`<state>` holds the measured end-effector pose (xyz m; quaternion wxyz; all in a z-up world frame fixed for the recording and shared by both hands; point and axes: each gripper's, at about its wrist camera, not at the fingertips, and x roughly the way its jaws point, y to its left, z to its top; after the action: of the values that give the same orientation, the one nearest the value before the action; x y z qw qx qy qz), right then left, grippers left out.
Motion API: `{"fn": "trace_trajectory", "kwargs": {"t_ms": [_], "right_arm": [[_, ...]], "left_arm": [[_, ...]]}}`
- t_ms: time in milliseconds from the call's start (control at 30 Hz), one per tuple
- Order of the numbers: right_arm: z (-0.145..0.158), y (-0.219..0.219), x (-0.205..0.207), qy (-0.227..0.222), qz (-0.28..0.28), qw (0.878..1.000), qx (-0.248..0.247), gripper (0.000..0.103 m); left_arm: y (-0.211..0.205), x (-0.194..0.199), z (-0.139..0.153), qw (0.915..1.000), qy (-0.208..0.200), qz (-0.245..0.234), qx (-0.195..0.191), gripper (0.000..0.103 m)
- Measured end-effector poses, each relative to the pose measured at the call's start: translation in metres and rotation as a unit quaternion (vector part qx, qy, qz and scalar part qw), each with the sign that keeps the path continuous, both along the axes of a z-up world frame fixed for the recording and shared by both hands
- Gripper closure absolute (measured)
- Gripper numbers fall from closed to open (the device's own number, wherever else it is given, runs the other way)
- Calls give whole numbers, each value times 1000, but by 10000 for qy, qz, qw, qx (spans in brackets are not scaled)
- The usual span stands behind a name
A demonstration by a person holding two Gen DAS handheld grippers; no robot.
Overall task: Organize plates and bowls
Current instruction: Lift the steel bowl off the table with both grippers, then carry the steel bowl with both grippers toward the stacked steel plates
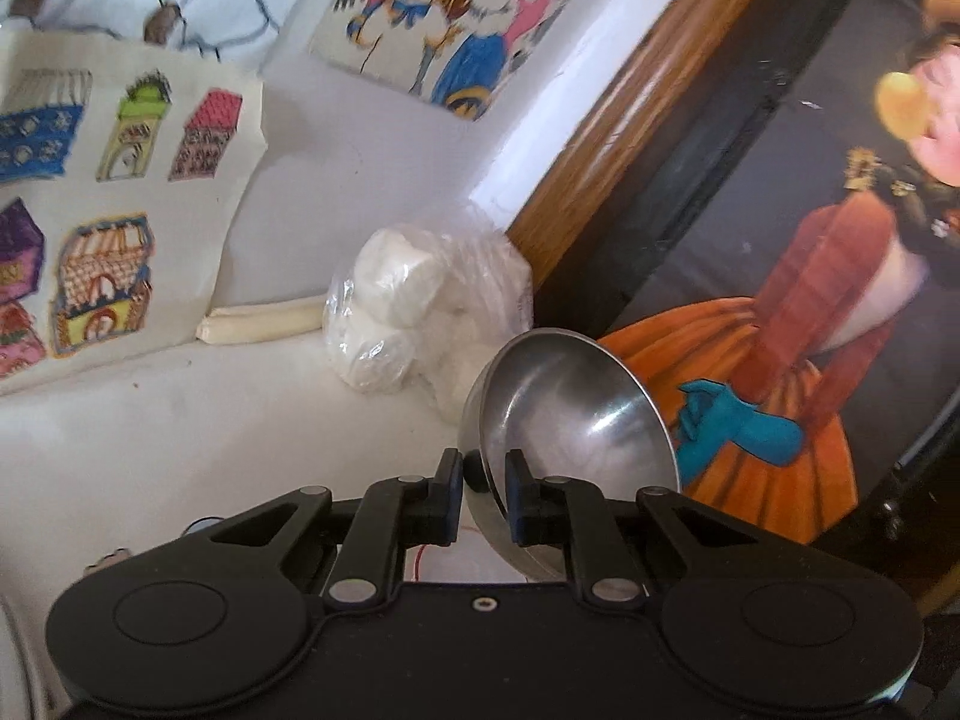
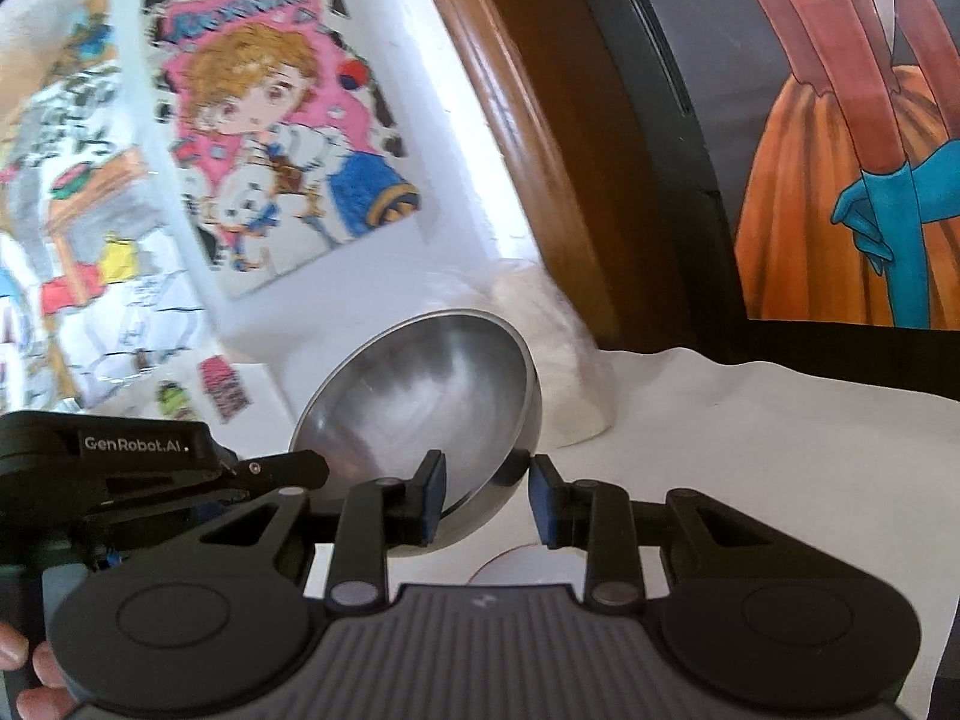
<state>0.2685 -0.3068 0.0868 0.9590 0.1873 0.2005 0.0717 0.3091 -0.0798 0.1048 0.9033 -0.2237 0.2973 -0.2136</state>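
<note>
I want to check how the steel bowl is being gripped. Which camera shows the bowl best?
The right wrist view: the steel bowl shows nearly whole, tilted, with the left gripper at its rim. In the left wrist view the bowl is partly hidden behind the left gripper, whose fingers pinch its rim.

- Left wrist view: looks forward and slightly down along the left gripper (image 1: pixel 485 501), very near a tilted steel bowl (image 1: pixel 570 420), facing a white wall hung with drawings.
- Right wrist view: looks the same way from just beside the right gripper (image 2: pixel 489 501).
- Shared: the bowl, a bagged white lump (image 1: pixel 420 318), a framed picture (image 1: pixel 810 300).
</note>
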Motion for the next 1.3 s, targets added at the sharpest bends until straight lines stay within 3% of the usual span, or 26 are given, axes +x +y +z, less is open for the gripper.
{"fn": "trace_trajectory", "kwargs": {"t_ms": [167, 500, 833, 1100, 1300], "right_arm": [[1, 8, -36, -89, 126, 9998, 144, 69], [-1, 38, -96, -119, 412, 9991, -28, 69], [-34, 69, -139, 423, 774, 9961, -17, 69], [-48, 88, -151, 702, 962, 9929, -51, 69], [-60, 91, -159, 925, 954, 9909, 201, 69]], "left_arm": [[21, -36, -1, 9999, -105, -83, -7, 88], [64, -100, -21, 9998, -139, -96, -41, 87], [107, -141, -62, 9994, 350, -22, -56, 88], [124, -153, -78, 9980, 605, 90, 145, 88], [128, -163, -87, 9974, 660, 136, 260, 88]]}}
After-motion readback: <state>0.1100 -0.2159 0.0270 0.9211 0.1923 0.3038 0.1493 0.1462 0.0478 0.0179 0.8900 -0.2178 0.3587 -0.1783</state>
